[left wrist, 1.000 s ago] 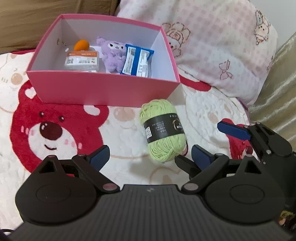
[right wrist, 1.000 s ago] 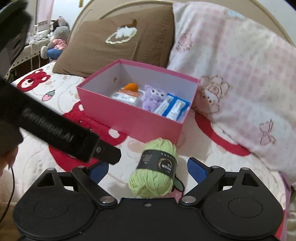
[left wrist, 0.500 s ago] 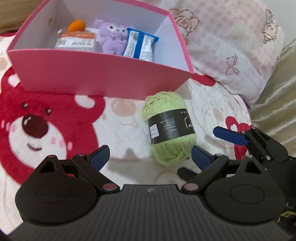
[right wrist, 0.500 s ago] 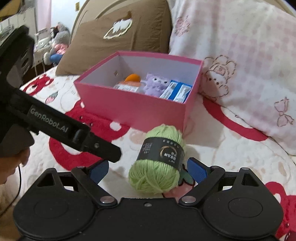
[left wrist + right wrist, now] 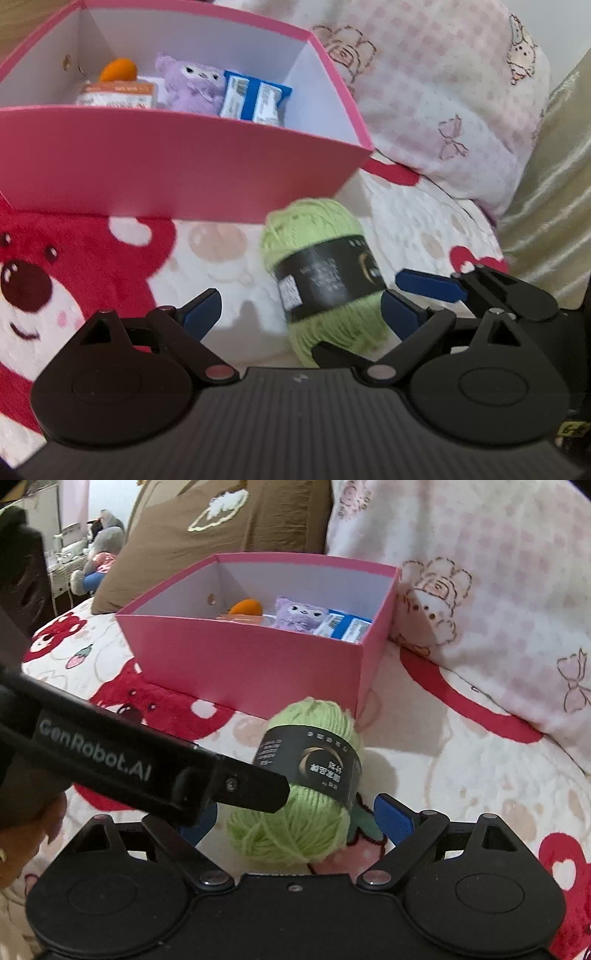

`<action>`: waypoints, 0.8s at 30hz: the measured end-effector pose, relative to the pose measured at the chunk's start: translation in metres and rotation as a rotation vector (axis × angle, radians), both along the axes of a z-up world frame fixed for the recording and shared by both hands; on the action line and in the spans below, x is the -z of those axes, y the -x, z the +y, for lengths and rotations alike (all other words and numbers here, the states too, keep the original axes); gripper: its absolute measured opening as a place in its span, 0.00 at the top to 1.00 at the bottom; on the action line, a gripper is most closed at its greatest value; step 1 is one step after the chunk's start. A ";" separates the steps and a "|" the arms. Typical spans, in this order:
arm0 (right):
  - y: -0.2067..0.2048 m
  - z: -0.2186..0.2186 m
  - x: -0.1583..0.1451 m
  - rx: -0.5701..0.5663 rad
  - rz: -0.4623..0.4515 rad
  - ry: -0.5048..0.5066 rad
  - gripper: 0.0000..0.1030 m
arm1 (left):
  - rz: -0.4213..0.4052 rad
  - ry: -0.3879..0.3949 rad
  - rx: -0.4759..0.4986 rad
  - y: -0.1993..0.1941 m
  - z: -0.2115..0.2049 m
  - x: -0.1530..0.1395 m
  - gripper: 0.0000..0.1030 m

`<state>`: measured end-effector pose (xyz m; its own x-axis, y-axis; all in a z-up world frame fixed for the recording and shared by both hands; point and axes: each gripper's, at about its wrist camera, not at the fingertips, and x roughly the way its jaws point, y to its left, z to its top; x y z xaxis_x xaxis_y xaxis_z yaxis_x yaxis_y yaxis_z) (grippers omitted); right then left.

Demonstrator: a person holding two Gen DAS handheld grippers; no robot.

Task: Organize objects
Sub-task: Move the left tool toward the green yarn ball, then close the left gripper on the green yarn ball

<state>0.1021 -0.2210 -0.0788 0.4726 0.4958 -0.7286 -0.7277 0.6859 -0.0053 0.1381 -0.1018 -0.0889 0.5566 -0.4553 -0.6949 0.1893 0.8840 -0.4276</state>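
Between the spread fingers of your right claw [image 5: 295, 818] lies the green yarn ball [image 5: 295, 812] on the bear-print bedspread [image 5: 461, 775], its black band's writing too small to read. Your left claw [image 5: 297, 314], also spread wide, crosses at its left; one arm reads "GenRobot.AI". Just beyond the yarn stands the pink box [image 5: 258, 664], holding a purple plush [image 5: 299, 614], blue packets [image 5: 347, 626] and something orange [image 5: 245, 607].

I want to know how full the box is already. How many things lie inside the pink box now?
4 in the pink box: an orange ball at the back left, a flat orange-labelled packet before it, a purple plush in the middle, a blue snack pack right. The front wall may hide more.
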 end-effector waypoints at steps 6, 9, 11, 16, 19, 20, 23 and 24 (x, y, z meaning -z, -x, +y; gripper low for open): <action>-0.006 0.007 0.006 0.021 0.033 0.014 0.10 | 0.001 0.056 0.020 -0.019 0.001 -0.003 0.11; -0.002 0.011 0.009 0.024 0.021 0.050 0.10 | -0.008 0.054 0.032 -0.022 0.002 -0.001 0.24; -0.002 0.011 0.009 0.031 0.017 0.067 0.11 | 0.016 0.064 0.039 -0.024 0.003 0.005 0.29; -0.008 0.015 0.011 0.059 0.009 0.089 0.15 | 0.093 0.151 0.033 -0.031 0.013 0.015 0.31; -0.010 0.021 0.016 0.064 0.038 0.081 0.21 | 0.146 0.192 0.024 -0.033 0.017 0.022 0.31; -0.011 0.023 0.018 0.064 0.050 0.085 0.22 | 0.161 0.208 0.023 -0.034 0.017 0.025 0.31; -0.011 0.028 0.023 0.078 0.052 0.097 0.23 | 0.212 0.268 0.051 -0.037 0.015 0.033 0.44; -0.011 0.028 0.023 0.085 0.056 0.094 0.24 | 0.229 0.291 0.050 -0.037 0.015 0.035 0.45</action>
<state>0.1131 -0.1931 -0.1020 0.4672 0.3840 -0.7964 -0.6682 0.7432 -0.0337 0.1755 -0.0865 -0.1241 0.3734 -0.6750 -0.6364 0.0994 0.7112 -0.6960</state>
